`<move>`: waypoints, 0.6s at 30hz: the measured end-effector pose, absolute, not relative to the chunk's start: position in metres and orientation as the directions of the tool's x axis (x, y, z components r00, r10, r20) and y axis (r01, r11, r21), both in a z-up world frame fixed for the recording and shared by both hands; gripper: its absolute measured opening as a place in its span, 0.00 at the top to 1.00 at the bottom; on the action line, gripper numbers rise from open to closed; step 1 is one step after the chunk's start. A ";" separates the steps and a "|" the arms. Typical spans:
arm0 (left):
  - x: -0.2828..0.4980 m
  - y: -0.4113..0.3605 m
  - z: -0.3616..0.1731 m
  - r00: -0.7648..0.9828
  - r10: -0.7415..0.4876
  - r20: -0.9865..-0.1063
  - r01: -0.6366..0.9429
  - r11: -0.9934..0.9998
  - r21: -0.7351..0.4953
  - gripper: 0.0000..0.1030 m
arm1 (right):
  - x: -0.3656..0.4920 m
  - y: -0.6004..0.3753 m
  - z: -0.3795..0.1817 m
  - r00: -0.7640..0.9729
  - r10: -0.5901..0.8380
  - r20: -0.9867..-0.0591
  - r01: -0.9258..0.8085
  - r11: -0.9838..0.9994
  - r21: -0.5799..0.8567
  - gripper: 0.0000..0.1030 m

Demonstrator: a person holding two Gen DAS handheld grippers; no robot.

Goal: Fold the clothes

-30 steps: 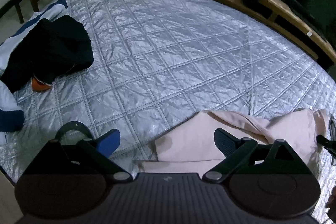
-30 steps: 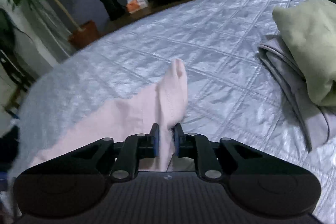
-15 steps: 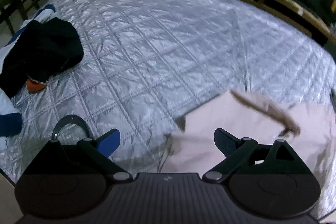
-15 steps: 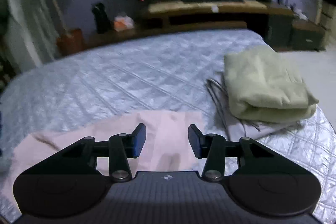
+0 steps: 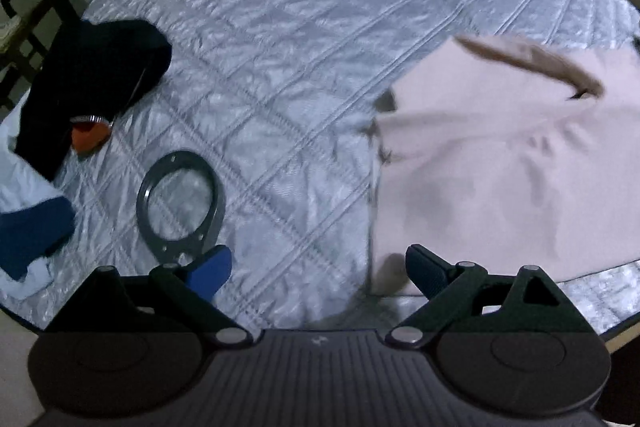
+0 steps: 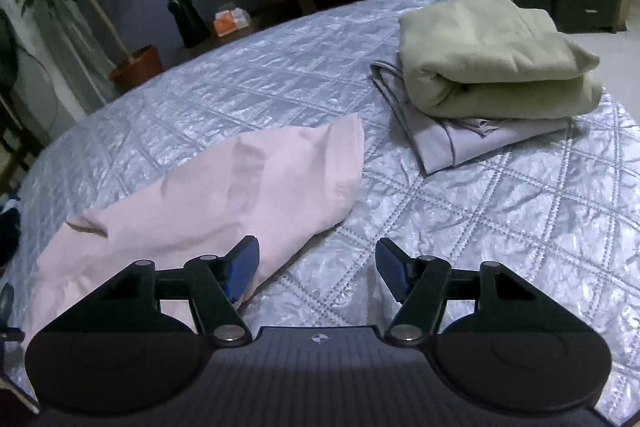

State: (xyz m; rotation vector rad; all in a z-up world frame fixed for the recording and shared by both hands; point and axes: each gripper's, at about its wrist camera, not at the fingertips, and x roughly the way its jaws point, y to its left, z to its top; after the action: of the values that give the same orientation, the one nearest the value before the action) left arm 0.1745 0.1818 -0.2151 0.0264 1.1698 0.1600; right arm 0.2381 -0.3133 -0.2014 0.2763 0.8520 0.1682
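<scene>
On the quilted silver bedspread (image 6: 500,219), lower left of the right wrist view, sits the pink garment (image 6: 224,195), lying loosely doubled over with one puffy end pointing toward the middle of the frame. In the left wrist view the same pink cloth (image 5: 500,155) fills the right half, mostly flat, with a darker strip (image 5: 532,65) of it flipped over near the top edge. My guess is it's spread near the bed's edge so both grippers can reach its corners for the next fold.

Right gripper (image 6: 318,269) has its fingers spread wide with nothing between them; the left blue pad sits right over the garment's near edge, the other over bare quilt. Left gripper (image 5: 318,269) is also wide open and empty, its right finger over the pink cloth's lower left corner. Can't tell if either pad is actually touching fabric.

Upper right of the right wrist view: a folded pale green piece (image 6: 496,59) stacked on a folded grey one (image 6: 472,141), well apart from the pink, looks like the done pile. Left side of the left wrist view has a black garment (image 5: 92,79) heaped with something orange (image 5: 88,137) poking out, plus white and blue fabric (image 5: 28,223), probably the to-do pile. A dark ring-shaped part (image 5: 180,203) shows just past the left finger.

No baskets or bins anywhere in view, everything's right on the bed.
</scene>
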 end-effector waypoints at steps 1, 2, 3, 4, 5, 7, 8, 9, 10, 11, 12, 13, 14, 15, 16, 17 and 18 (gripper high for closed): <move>0.174 0.184 -0.217 0.386 0.136 -0.912 -0.123 0.988 0.095 0.08 | 0.238 -0.313 -0.202 0.648 0.267 -0.713 -0.051 0.950 0.309 0.31; 0.174 0.183 -0.218 0.397 0.130 -0.908 -0.122 0.989 0.089 0.08 | 0.237 -0.312 -0.204 0.647 0.274 -0.712 -0.064 0.949 0.307 0.31; 0.174 0.181 -0.219 0.411 0.124 -0.903 -0.115 0.990 0.084 0.08 | 0.238 -0.310 -0.205 0.645 0.278 -0.711 -0.075 0.950 0.303 0.31; 0.174 0.180 -0.220 0.424 0.118 -0.898 -0.109 0.991 0.079 0.08 | 0.238 -0.308 -0.207 0.645 0.281 -0.710 -0.084 0.950 0.300 0.31; 0.173 0.178 -0.220 0.437 0.112 -0.893 -0.103 0.992 0.074 0.09 | 0.238 -0.307 -0.208 0.646 0.286 -0.708 -0.091 0.949 0.301 0.31; 0.174 0.174 -0.221 0.458 0.094 -0.884 -0.083 0.995 0.063 0.09 | 0.238 -0.307 -0.211 0.648 0.304 -0.699 -0.100 0.943 0.318 0.31; 0.175 0.171 -0.222 0.463 0.086 -0.882 -0.075 0.996 0.057 0.08 | 0.238 -0.307 -0.213 0.647 0.313 -0.695 -0.104 0.940 0.326 0.31; 0.175 0.169 -0.223 0.469 0.079 -0.879 -0.071 0.996 0.051 0.06 | 0.238 -0.307 -0.214 0.644 0.325 -0.692 -0.112 0.935 0.335 0.31; 0.176 0.168 -0.224 0.473 0.072 -0.878 -0.068 0.997 0.044 0.05 | 0.237 -0.307 -0.216 0.641 0.336 -0.690 -0.122 0.932 0.341 0.31; 0.176 0.166 -0.224 0.475 0.064 -0.878 -0.066 0.997 0.037 0.05 | 0.237 -0.306 -0.218 0.640 0.342 -0.688 -0.132 0.931 0.340 0.31; 0.176 0.165 -0.224 0.477 0.057 -0.877 -0.064 0.997 0.030 0.05 | 0.236 -0.306 -0.219 0.641 0.349 -0.684 -0.140 0.929 0.343 0.30; 0.177 0.164 -0.224 0.479 0.050 -0.876 -0.062 0.998 0.022 0.07 | 0.235 -0.306 -0.220 0.647 0.357 -0.674 -0.146 0.925 0.350 0.30; 0.178 0.164 -0.224 0.481 0.042 -0.876 -0.060 0.998 0.015 0.09 | 0.234 -0.308 -0.221 0.652 0.365 -0.664 -0.148 0.921 0.362 0.29; 0.178 0.163 -0.223 0.487 0.034 -0.873 -0.051 0.999 0.011 0.14 | 0.233 -0.310 -0.222 0.656 0.375 -0.655 -0.142 0.914 0.380 0.29; 0.177 0.161 -0.222 0.495 0.027 -0.868 -0.040 0.999 0.008 0.20 | 0.233 -0.312 -0.222 0.659 0.385 -0.646 -0.138 0.906 0.400 0.29; 0.177 0.160 -0.221 0.503 0.019 -0.864 -0.029 1.000 0.006 0.24 | 0.233 -0.314 -0.223 0.659 0.396 -0.640 -0.136 0.899 0.416 0.29; 0.177 0.158 -0.219 0.510 0.011 -0.860 -0.017 1.000 0.002 0.32 | 0.233 -0.314 -0.223 0.658 0.405 -0.635 -0.139 0.894 0.425 0.29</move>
State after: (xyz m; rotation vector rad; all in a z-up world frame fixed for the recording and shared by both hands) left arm 0.1772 0.1581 -0.2188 -0.0064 1.0350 0.0164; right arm 0.2330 -0.3145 -0.2230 0.3574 0.7980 0.3157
